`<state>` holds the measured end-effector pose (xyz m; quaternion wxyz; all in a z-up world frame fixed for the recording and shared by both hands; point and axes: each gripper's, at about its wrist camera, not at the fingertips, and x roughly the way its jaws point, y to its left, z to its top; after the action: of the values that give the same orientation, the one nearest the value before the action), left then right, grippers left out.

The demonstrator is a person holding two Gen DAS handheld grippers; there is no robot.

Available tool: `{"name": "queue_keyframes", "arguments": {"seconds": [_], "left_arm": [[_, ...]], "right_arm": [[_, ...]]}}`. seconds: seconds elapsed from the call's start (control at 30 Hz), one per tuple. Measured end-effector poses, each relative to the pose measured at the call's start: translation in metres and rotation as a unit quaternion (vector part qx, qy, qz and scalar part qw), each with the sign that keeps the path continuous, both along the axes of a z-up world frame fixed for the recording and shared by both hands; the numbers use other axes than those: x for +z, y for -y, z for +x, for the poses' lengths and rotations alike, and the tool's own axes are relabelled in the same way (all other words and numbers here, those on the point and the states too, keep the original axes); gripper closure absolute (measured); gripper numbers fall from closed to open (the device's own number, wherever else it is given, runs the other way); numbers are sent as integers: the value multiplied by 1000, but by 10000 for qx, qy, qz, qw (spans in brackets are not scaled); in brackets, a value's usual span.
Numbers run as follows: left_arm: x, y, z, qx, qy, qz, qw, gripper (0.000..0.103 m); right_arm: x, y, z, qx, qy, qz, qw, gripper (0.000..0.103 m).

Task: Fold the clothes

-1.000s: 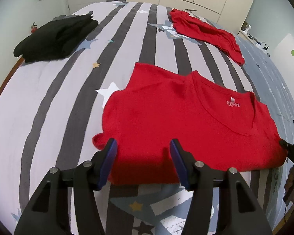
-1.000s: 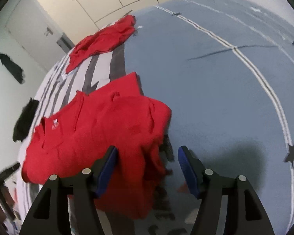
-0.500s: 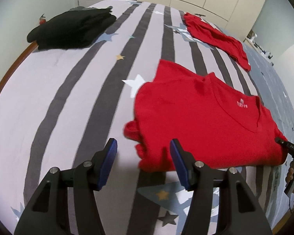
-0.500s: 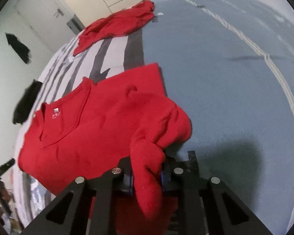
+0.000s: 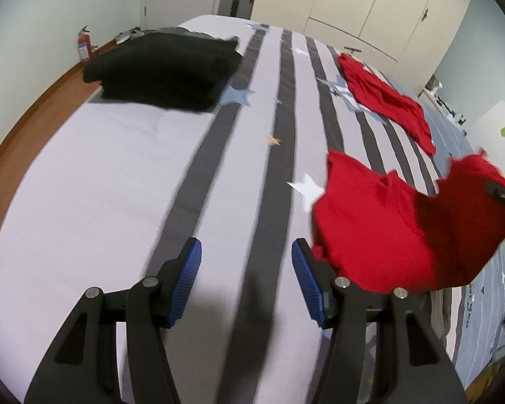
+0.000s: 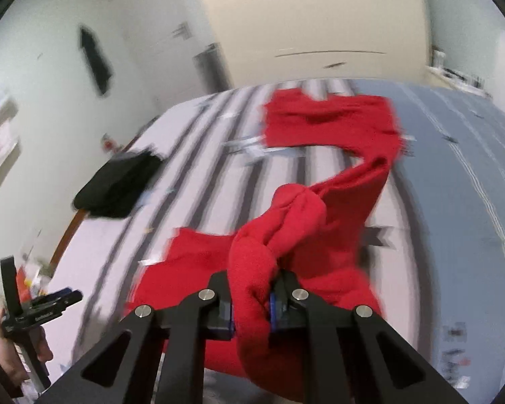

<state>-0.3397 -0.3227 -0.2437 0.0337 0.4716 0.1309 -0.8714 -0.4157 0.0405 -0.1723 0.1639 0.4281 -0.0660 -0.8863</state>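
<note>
the right tool (image 6: 250, 303) is clamped on a bunched fold of the red t-shirt (image 6: 286, 235); its jaws have just been closing, and the cloth is pinched between the blue pads (image 6: 274, 306), spilling up and over them in a thick roll. that gathered side of the shirt is hanging lifted off the bed (image 5: 118, 168), while the rest of the garment is lying on the striped cover below and to the left of the tool in the right wrist view. in the left wrist view the same red t-shirt (image 5: 387, 229) is sitting at the right side of the bed, its far right part raised and folding over toward the middle, where the tip of the right tool (image 5: 503, 195) is showing at the picture's edge.

the left tool (image 5: 245, 281) is standing with its jaws apart and nothing between them, hovering over bare grey and white stripes just left of the shirt's near corner; its right pad (image 5: 308, 284) is close beside that corner, though contact is unclear. in the right wrist view the left tool (image 6: 47, 303) is appearing at the lower left, held in a hand (image 6: 13, 360).

a second red garment (image 5: 387, 101) is lying spread further up the bed, well apart from the shirt. a folded black garment (image 5: 165, 67) is resting near the bed's far left corner. a red fire extinguisher (image 5: 84, 45) is standing on the floor by the wall.
</note>
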Motion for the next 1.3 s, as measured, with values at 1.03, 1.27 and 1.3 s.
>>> {"name": "queue_keyframes", "arguments": {"seconds": [1.03,1.27,1.3], "left_arm": [[-2,-98,-76,-1113,11,1315,9850,50],[-11,-128,-101,-1588,704,907,9806,64],[-19,-133,-101,-1656,872,774,9793,82]], "right_arm": [[-120,-40,-10,-47,1107,-140,9937,49],[-126,-34,-3,59,1096,-319,9934,49],[-126,-33,-2,65,1091,-336,9934,49]]}}
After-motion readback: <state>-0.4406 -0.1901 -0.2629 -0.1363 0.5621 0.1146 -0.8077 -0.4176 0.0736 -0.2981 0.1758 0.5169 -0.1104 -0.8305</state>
